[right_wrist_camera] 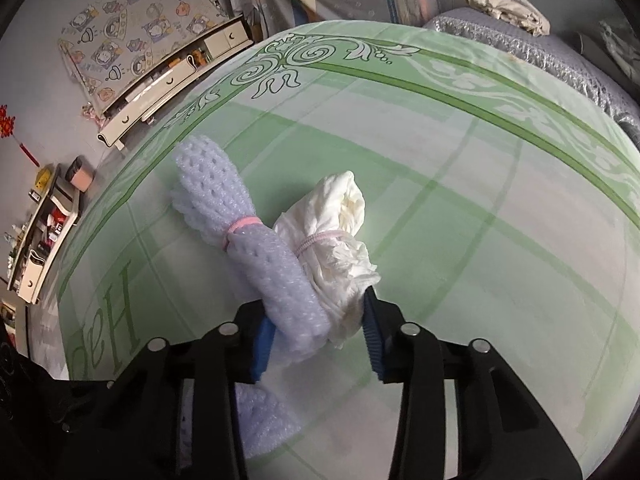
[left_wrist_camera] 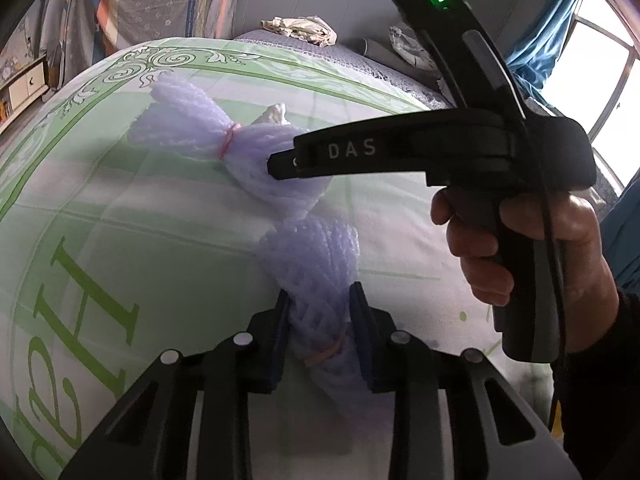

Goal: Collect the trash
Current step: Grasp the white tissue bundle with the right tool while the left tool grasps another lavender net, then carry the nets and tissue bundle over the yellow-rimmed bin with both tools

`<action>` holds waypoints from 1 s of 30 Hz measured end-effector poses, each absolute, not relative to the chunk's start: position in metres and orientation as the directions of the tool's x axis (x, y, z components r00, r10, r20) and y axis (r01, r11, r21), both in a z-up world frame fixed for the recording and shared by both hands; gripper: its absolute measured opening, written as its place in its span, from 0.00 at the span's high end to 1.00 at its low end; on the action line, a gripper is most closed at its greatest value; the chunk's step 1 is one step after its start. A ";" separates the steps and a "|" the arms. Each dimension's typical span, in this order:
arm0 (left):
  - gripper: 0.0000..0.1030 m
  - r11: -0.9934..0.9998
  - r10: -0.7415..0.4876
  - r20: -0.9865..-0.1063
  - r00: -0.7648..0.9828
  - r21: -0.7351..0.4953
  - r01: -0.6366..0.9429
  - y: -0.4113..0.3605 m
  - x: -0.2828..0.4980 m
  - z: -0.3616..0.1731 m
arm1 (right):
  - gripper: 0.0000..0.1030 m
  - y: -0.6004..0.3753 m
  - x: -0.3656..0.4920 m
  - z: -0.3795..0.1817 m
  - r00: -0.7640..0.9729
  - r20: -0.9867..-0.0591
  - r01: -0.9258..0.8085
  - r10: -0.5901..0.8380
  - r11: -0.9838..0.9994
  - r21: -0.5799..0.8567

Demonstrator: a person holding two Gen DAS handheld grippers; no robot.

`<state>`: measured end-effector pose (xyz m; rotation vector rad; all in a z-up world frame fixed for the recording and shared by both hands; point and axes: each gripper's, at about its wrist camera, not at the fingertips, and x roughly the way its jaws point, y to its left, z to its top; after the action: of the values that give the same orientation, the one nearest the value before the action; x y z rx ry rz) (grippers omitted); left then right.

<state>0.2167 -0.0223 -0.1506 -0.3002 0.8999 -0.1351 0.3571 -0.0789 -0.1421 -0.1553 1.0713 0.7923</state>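
On the green-and-white bedsheet (left_wrist_camera: 100,200) lie two lavender foam-net bundles, each tied with a rubber band. My left gripper (left_wrist_camera: 320,292) is shut on the near foam-net bundle (left_wrist_camera: 312,248), its blue pads pressing both sides. The far foam-net bundle (left_wrist_camera: 180,120) lies against a white crumpled wad (left_wrist_camera: 276,114) tied with a pink band. A hand holds my right gripper (left_wrist_camera: 276,164), tip down on that far bundle. In the right wrist view my right gripper (right_wrist_camera: 316,308) is shut around the foam-net bundle (right_wrist_camera: 240,240) and the white wad (right_wrist_camera: 340,216) together, a pad touching each.
A grey quilted cover (right_wrist_camera: 520,44) with a crumpled beige cloth (right_wrist_camera: 508,10) lies at the bed's far end. White drawers and shelves (right_wrist_camera: 172,72) stand off the bed's left side. A bright window (left_wrist_camera: 592,64) is at the right.
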 end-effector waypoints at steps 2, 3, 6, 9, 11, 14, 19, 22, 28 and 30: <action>0.75 0.951 -0.241 -0.747 0.620 -0.310 -0.004 -0.023 0.216 -0.148 | 0.69 -0.080 0.359 -0.141 0.230 -0.823 -0.635 0.519 0.721 0.278; 0.76 0.950 -0.242 -0.746 0.621 -0.312 -0.005 -0.022 0.215 -0.148 | 0.71 -0.081 0.359 -0.139 0.231 -0.819 -0.634 0.525 0.720 0.283; 0.76 0.947 -0.248 -0.741 0.625 -0.320 -0.004 -0.021 0.211 -0.144 | 0.73 -0.081 0.356 -0.133 0.245 -0.810 -0.634 0.533 0.720 0.282; 0.77 0.947 -0.249 -0.733 0.633 -0.321 0.000 -0.023 0.206 -0.140 | 0.74 -0.083 0.352 -0.125 0.264 -0.795 -0.633 0.547 0.720 0.285; 0.77 0.951 -0.239 -0.722 0.649 -0.310 0.005 -0.023 0.201 -0.134 | 0.74 -0.087 0.352 -0.121 0.273 -0.787 -0.628 0.553 0.723 0.290; 0.77 0.956 -0.219 -0.700 0.680 -0.294 0.005 -0.022 0.194 -0.124 | 0.75 -0.097 0.351 -0.109 0.305 -0.769 -0.613 0.562 0.734 0.293; 0.77 0.966 -0.186 -0.658 0.730 -0.260 0.013 -0.024 0.179 -0.099 | 0.75 -0.122 0.349 -0.088 0.359 -0.738 -0.576 0.571 0.758 0.307; 0.77 0.971 -0.179 -0.623 0.761 -0.238 0.034 -0.027 0.169 -0.082 | 0.75 -0.140 0.343 -0.073 0.397 -0.716 -0.552 0.574 0.773 0.313; 0.77 0.974 -0.195 -0.564 0.802 -0.206 0.091 -0.041 0.156 -0.052 | 0.75 -0.186 0.326 -0.044 0.494 -0.669 -0.493 0.555 0.813 0.311; 0.77 0.973 -0.208 -0.547 0.811 -0.199 0.115 -0.044 0.153 -0.044 | 0.75 -0.206 0.317 -0.033 0.533 -0.654 -0.465 0.537 0.832 0.304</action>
<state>0.1532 -0.0439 -0.0436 -0.1595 0.6018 -0.1735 0.3169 -0.2055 -0.0334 0.0973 0.8124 0.5982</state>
